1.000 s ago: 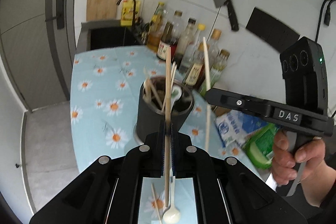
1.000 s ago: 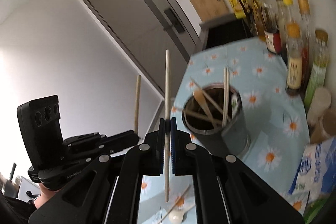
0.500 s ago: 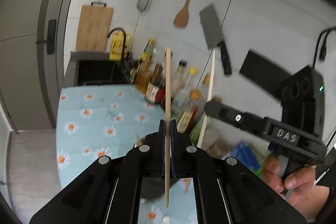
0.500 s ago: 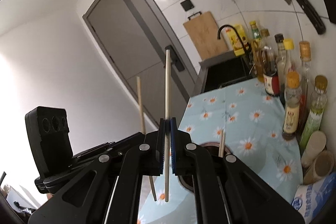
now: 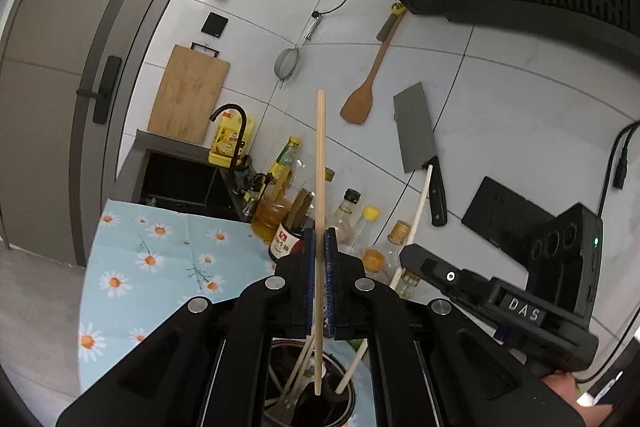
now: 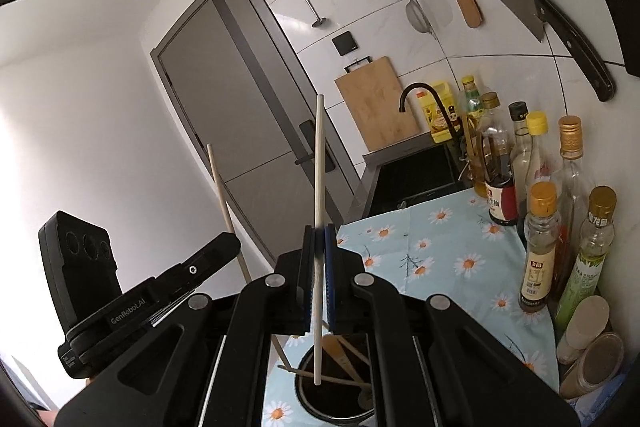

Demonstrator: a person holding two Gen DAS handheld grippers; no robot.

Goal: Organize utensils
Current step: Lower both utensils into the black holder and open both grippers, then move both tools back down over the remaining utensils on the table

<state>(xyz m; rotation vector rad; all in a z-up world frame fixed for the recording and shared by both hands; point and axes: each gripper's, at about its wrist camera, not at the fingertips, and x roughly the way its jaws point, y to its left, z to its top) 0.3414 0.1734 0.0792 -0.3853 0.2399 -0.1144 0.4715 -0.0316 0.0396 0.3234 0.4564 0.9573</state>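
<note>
Left wrist view: my left gripper point(image 5: 319, 279) is closed on a tan chopstick point(image 5: 320, 187), pinched between the blue pads point(image 5: 307, 279). Long axis runs near-vertical, top end up toward the wall tiles, lower end hanging over the mouth of the dark utensil holder point(image 5: 344, 393), directly below the jaws. The holder already contains several sticks and a spoon-like piece.

Right wrist view: my right gripper point(image 6: 319, 283) is clamped on a white chopstick point(image 6: 319, 179), also near-vertical, lower tip over the open holder point(image 6: 310, 401).

Cross-view notes: each camera sees the other gripper from the side with its stick leaning slightly, right gripper point(image 5: 424, 259) and white stick point(image 5: 416, 215) at right; left gripper point(image 6: 216, 255) and tan stick point(image 6: 224, 203) at left. Only the right view shows the holder's full near rim on the daisy tablecloth point(image 6: 440, 247) and the bottle row point(image 6: 540, 247) at far right.
</note>
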